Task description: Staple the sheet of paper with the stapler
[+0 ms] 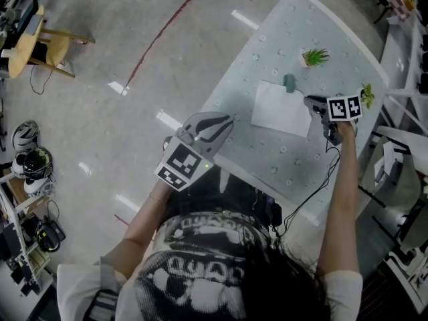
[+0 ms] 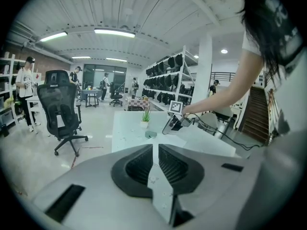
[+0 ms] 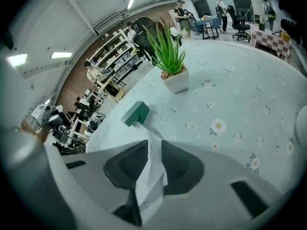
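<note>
A white sheet of paper (image 1: 281,109) lies flat on the flowered table (image 1: 267,52). The small green stapler (image 1: 289,83) sits at the sheet's far corner. My right gripper (image 1: 311,103) points down at the paper's right edge. In the right gripper view, a lifted bit of the paper (image 3: 151,176) stands in the gap of the right gripper (image 3: 153,146), whose jaws are slightly apart, with the stapler (image 3: 135,113) just beyond. My left gripper (image 1: 226,120) hovers at the table's near left edge, off the paper. The left gripper (image 2: 154,147) is shut and holds nothing.
A potted green plant (image 1: 314,57) stands behind the stapler and a second small plant (image 1: 367,93) sits by the right gripper. A cable (image 1: 321,179) hangs off the table's near edge. A black office chair (image 2: 60,109) stands on the floor to the left.
</note>
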Motion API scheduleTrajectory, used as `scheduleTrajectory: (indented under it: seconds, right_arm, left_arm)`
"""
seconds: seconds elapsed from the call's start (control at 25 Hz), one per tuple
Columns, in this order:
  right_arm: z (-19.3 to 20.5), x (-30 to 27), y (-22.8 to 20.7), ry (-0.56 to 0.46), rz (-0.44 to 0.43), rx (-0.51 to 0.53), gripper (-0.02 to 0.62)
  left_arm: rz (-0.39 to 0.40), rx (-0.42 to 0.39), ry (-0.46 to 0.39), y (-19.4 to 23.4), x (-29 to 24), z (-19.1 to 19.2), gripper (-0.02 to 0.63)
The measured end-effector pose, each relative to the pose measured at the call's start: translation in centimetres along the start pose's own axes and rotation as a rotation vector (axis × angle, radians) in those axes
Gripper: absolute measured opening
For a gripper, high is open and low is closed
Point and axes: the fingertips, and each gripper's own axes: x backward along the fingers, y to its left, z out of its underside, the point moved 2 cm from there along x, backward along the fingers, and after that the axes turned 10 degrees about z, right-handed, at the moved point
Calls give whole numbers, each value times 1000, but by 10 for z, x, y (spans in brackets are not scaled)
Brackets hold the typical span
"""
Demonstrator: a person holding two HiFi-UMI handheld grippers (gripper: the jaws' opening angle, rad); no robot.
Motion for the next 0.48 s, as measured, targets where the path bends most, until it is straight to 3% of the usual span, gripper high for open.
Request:
scheduleTrajectory:
  seconds: [0.24, 0.36, 0.48]
  right_arm:
    - [-5, 17, -5, -60, 83, 78, 105]
    - [-16, 31, -2, -119, 147, 188, 8]
    - [-29, 39, 14, -154, 162, 301, 6]
  left_arm:
    - [13, 0, -8, -2, -5, 1, 34]
    - [23, 5, -16, -3, -11, 2, 34]
    - [32, 12, -28, -4, -15, 2, 34]
